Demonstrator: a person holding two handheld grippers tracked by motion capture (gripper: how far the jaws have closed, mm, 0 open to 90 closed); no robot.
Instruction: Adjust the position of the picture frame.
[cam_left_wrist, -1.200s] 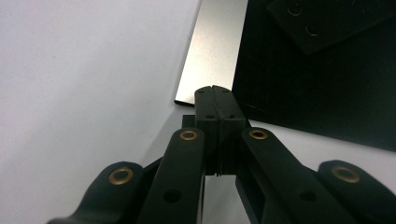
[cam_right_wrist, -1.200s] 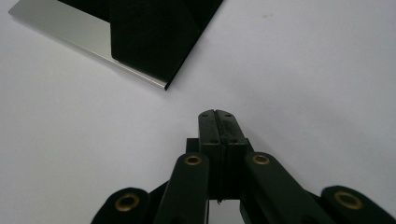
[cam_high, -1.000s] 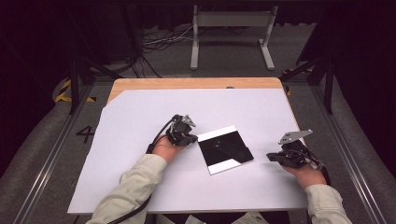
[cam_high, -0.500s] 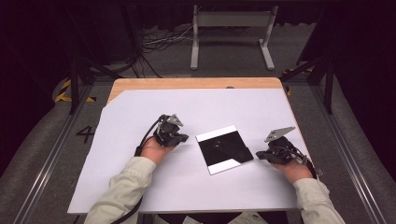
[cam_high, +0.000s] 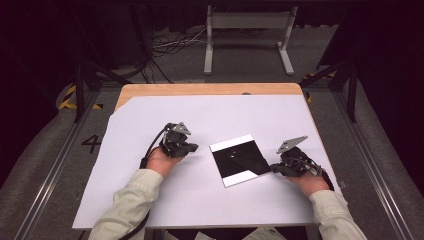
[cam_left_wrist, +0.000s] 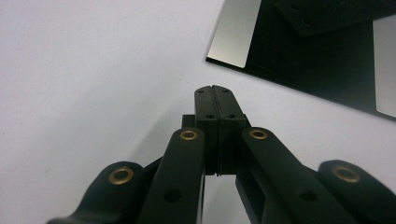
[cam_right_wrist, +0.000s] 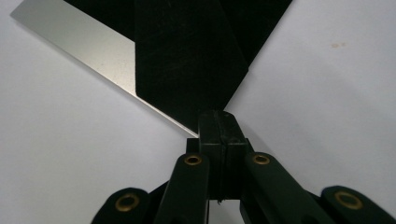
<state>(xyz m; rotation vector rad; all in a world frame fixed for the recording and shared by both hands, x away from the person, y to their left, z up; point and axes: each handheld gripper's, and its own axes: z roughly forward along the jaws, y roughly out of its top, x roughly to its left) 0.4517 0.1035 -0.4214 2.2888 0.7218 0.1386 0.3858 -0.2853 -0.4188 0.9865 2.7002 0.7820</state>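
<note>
Left gripper (cam_high: 192, 148): jaws pressed flat together, nothing between them; the left gripper view (cam_left_wrist: 215, 91) shows the two pads meeting along one seam. It sits low over the white sheet (cam_high: 150, 200), tips pointing right toward the black square plate (cam_high: 241, 160), a bare gap of sheet between them. In the left gripper view the plate's near corner (cam_left_wrist: 322, 60) lies ahead and to the right of the tips, close but apart. The person's left hand (cam_high: 161, 161) cups the gripper from behind and below, forearm in a pale sleeve (cam_high: 127, 205) running in diagonally from the bottom edge, its cable looping back along the wrist.

Right gripper (cam_high: 274, 169): jaws also closed on nothing. Grey three-cornered plate on top tilts up. Tips point left at the plate's right corner; in the right gripper view (cam_right_wrist: 217, 113) they sit right at that corner, whether touching or just short of it I cannot tell. Right hand (cam_high: 310, 180) holds it from behind, sleeve coming up from the bottom right corner.

The plate lies flat on the sheet, turned diamond-wise, between the two grippers, nearer the right one. It is glossy black with pale reflective bands along its upper and lower edges. The sheet covers most of a wooden table (cam_high: 210, 89), whose far strip is bare.
</note>
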